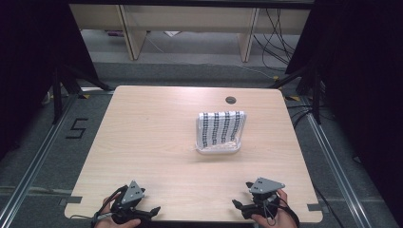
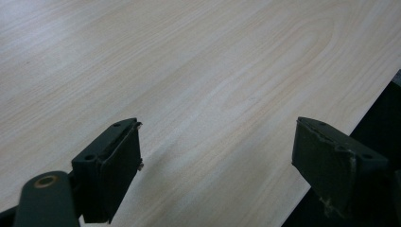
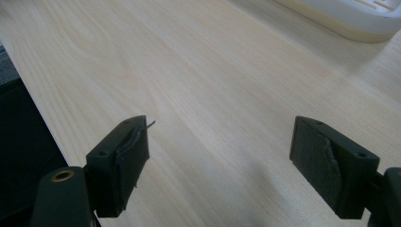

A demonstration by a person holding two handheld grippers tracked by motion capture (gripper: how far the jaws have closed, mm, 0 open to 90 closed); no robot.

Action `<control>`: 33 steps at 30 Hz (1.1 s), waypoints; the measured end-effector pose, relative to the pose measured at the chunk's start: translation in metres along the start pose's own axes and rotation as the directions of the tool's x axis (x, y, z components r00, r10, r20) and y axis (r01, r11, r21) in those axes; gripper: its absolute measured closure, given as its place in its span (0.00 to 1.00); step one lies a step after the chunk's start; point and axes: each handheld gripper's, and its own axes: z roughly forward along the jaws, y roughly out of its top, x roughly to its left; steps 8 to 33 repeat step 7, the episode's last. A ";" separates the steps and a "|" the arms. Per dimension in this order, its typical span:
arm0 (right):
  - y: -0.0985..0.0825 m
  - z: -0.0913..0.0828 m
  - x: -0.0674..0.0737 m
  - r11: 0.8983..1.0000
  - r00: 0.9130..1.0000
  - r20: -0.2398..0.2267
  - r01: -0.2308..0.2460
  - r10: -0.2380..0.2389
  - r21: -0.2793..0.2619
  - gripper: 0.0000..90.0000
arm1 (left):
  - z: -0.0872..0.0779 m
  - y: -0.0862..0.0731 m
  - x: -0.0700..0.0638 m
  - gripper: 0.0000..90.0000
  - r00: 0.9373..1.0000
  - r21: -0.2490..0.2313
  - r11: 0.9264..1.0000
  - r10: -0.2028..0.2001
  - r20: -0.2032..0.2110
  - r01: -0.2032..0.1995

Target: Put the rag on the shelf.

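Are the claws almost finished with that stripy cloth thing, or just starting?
Just starting, it seems. Nothing looks done: the stripy cloth stands untouched in its white tray mid-table. The left claw and right claw both wait open and empty at the near edge. Reaching and grabbing are still ahead.

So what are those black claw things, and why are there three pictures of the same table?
The claws are grippers, tools that a person holds, one in each hand. The high view looks down from above: the left gripper and right gripper sit at the near edge of the wooden table. The other two pictures come from little cameras riding on each gripper, looking out between its black jaws. Both grippers are open and hold nothing. On the table stands a white tray with a checked cloth in it; its rim peeks into the right gripper view.
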 end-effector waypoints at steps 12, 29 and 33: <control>0.000 0.001 -0.001 1.000 1.000 -0.013 0.009 -0.009 -0.004 0.24 | 0.001 0.000 0.000 0.17 1.000 -0.001 1.000 -0.006 0.000 0.006; 0.000 0.001 -0.001 1.000 1.000 -0.013 0.009 -0.009 -0.004 0.24 | 0.001 0.000 0.000 0.17 1.000 -0.001 1.000 -0.006 0.000 0.006; 0.000 0.001 -0.001 1.000 1.000 -0.013 0.009 -0.009 -0.004 0.24 | 0.001 0.000 0.000 0.17 1.000 -0.001 1.000 -0.006 0.000 0.006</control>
